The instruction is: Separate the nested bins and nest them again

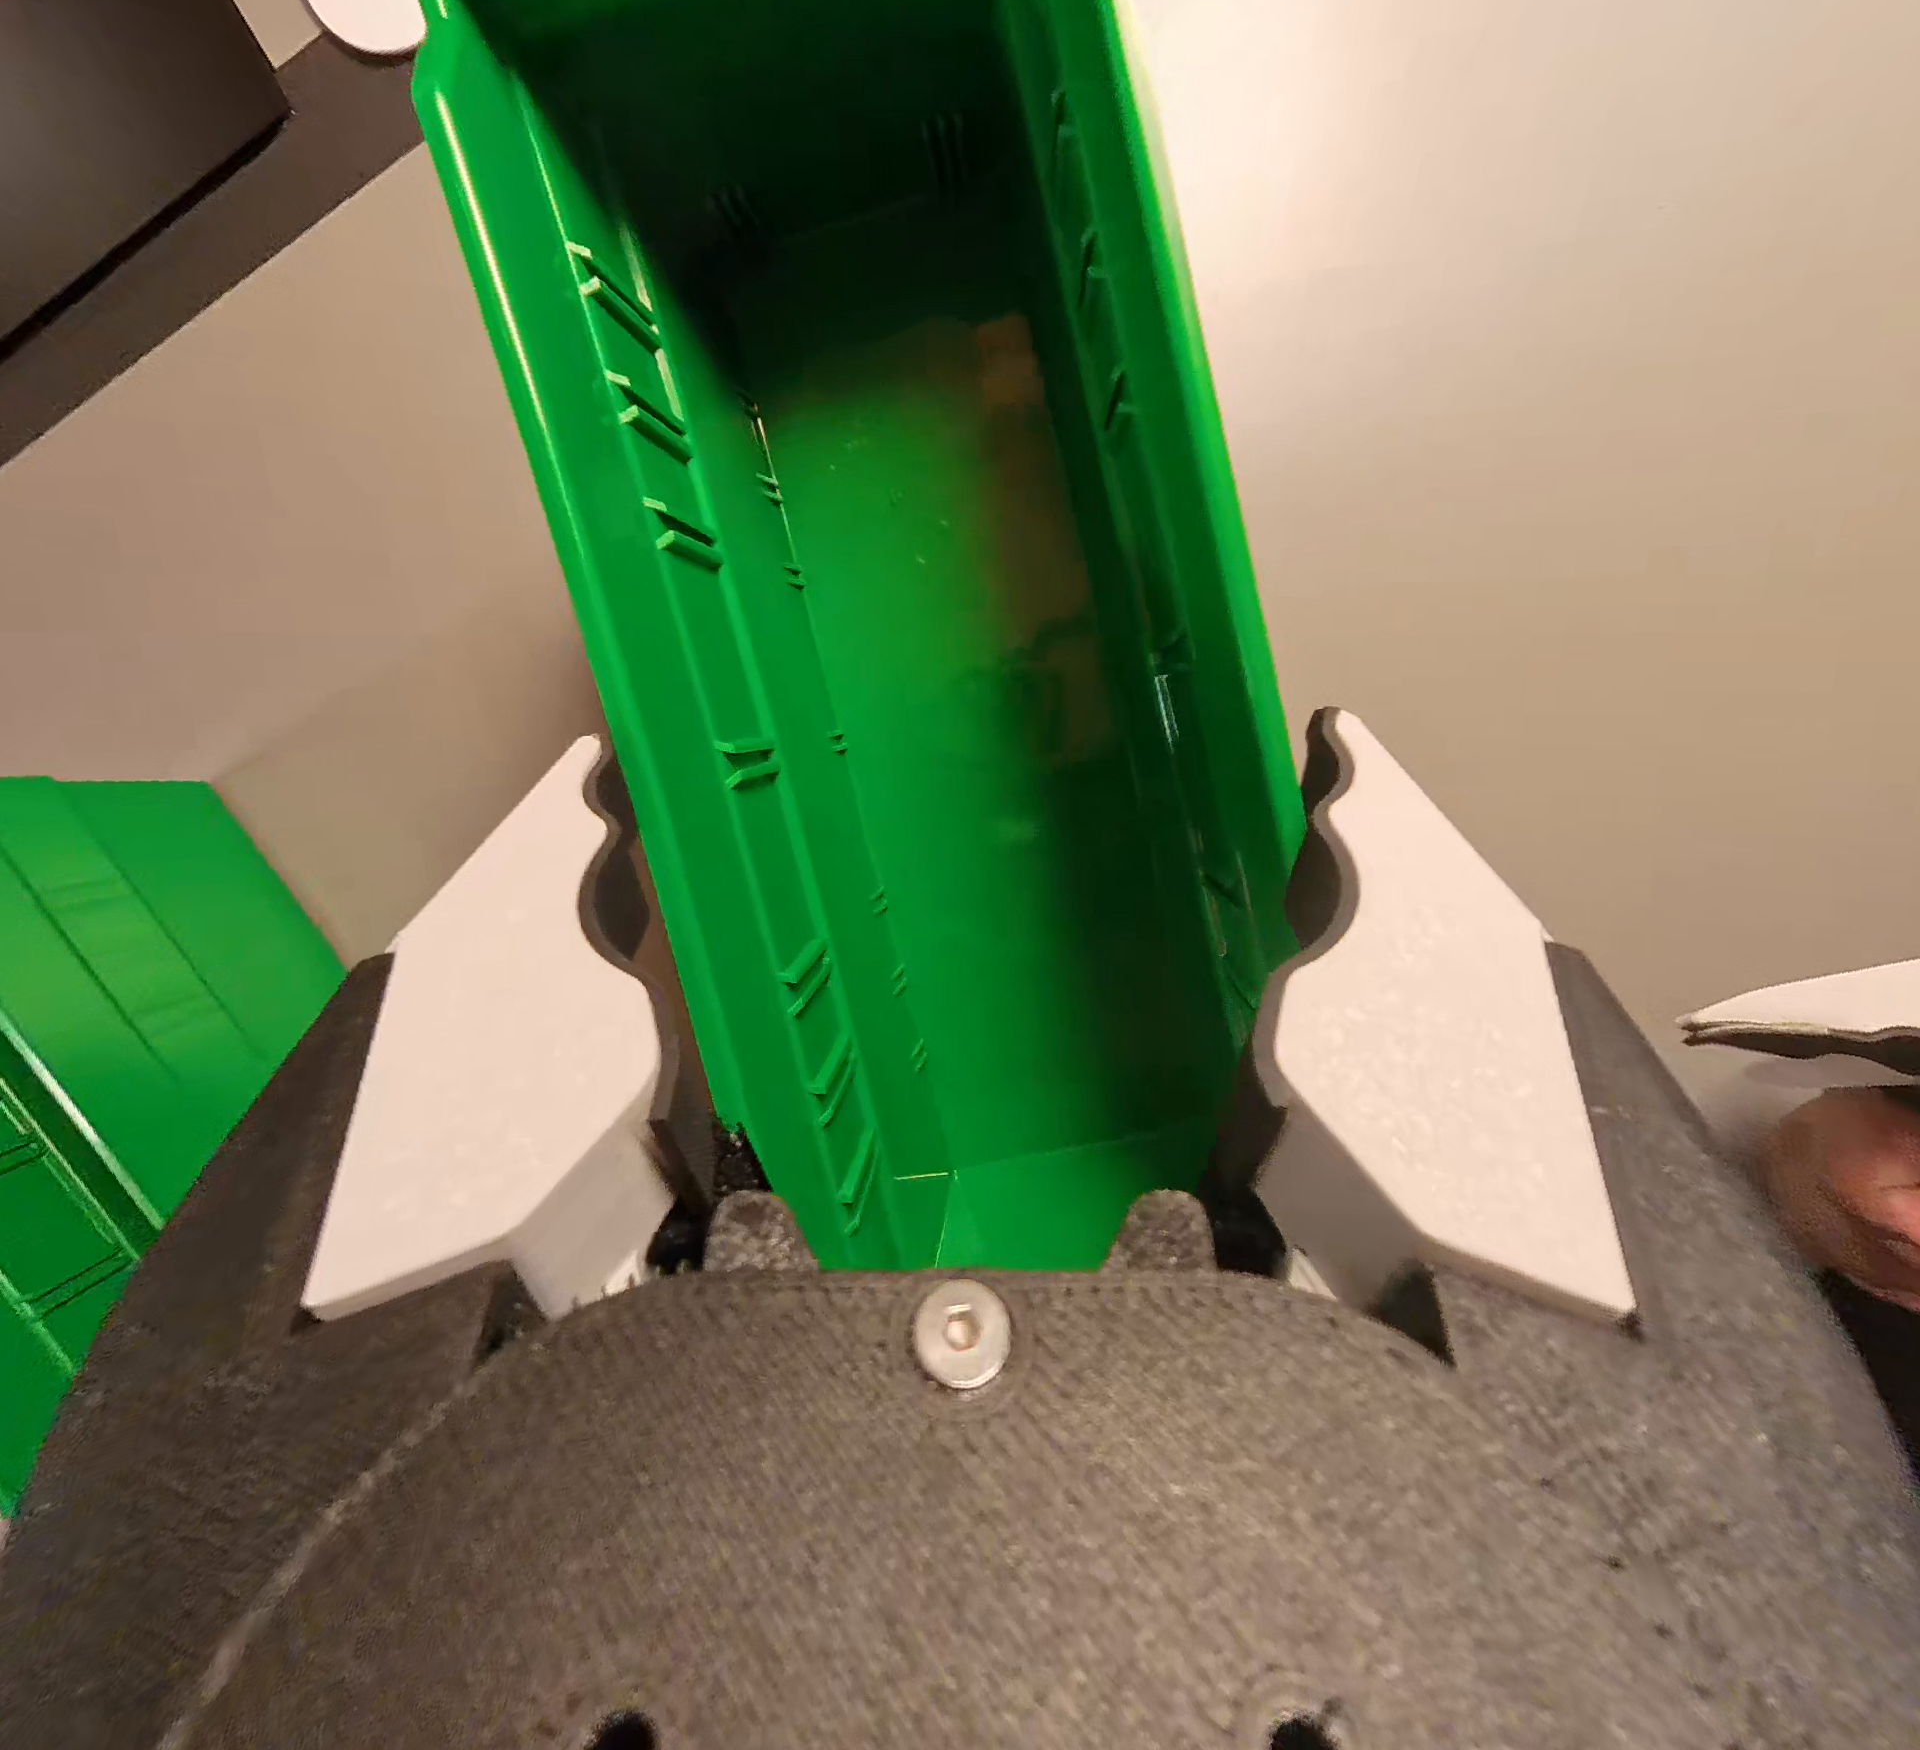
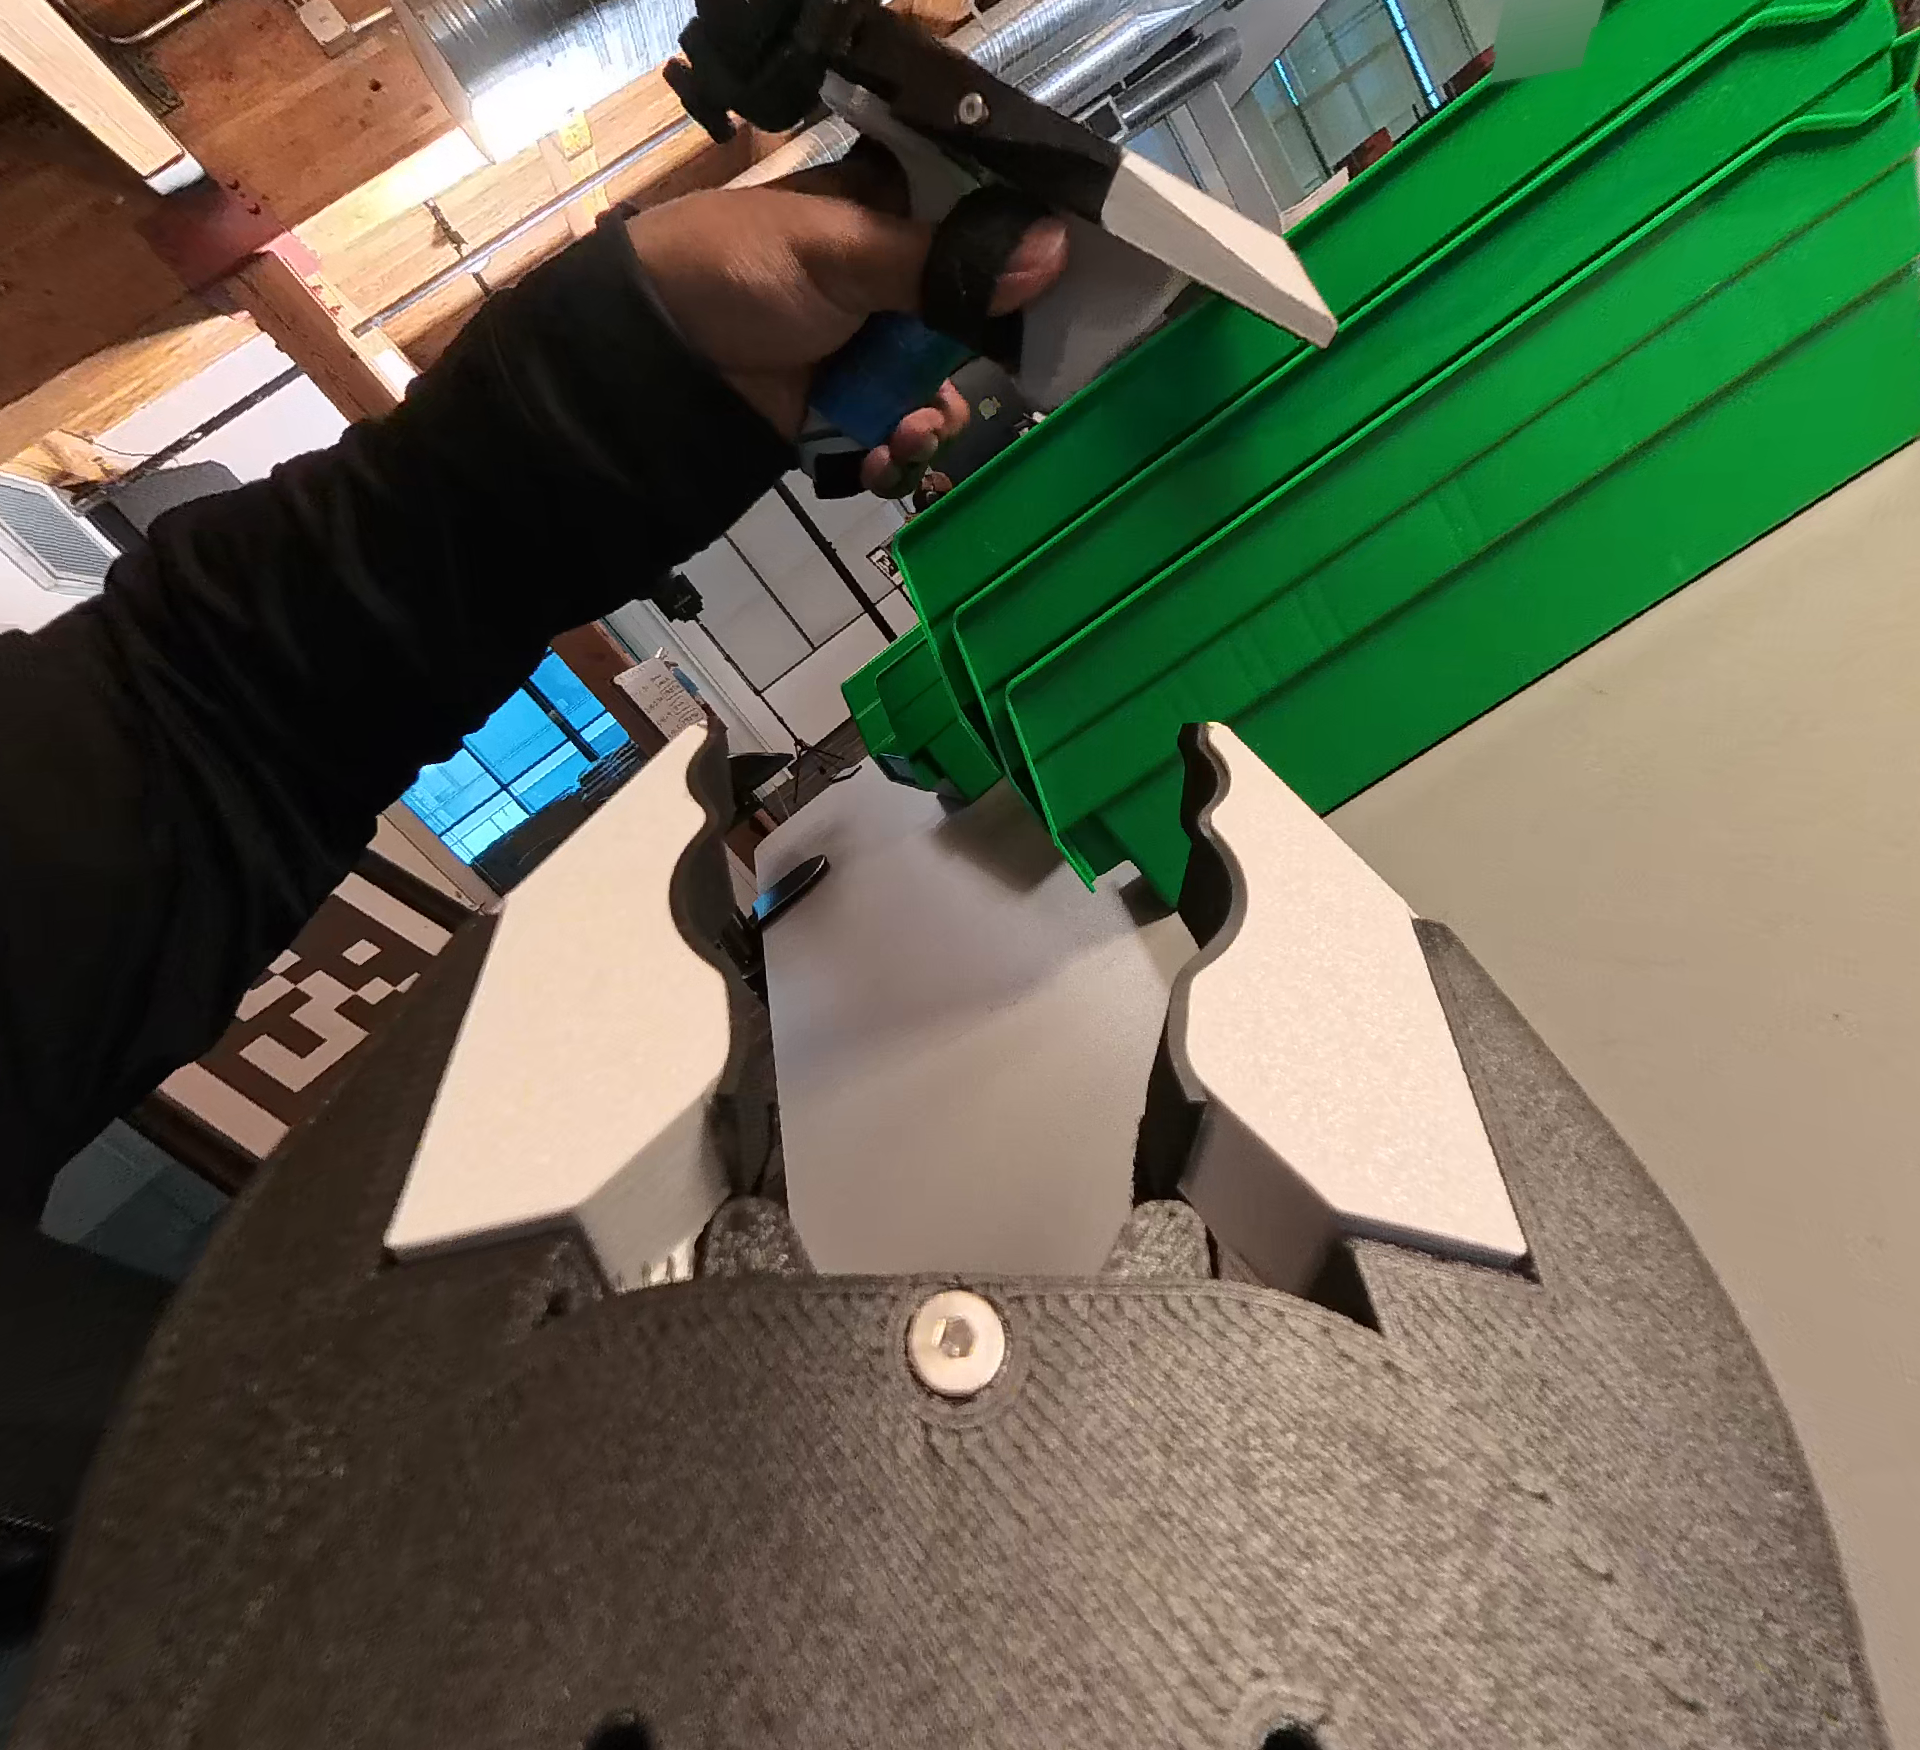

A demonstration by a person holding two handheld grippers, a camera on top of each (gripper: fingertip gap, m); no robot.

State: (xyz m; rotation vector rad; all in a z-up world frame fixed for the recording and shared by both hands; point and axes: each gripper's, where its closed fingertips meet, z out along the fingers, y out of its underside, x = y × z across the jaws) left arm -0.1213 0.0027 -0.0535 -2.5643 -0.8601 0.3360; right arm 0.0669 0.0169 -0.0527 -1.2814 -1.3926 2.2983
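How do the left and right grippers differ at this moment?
The left gripper has a green bin between its fingers; the right gripper has only table between its own. The left gripper sits high, at the top of the stack of bins; the right gripper is low, beside the stack's bottom corner. Both have white fingers spread apart; whether the left ones press the bin is unclear.

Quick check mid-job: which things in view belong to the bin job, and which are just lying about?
Belongs to the job:
- nested green bins
- green bin between the left gripper's fingers
- right gripper, open, holding nothing

Lying about:
- dark flat object on the table
- dark panel
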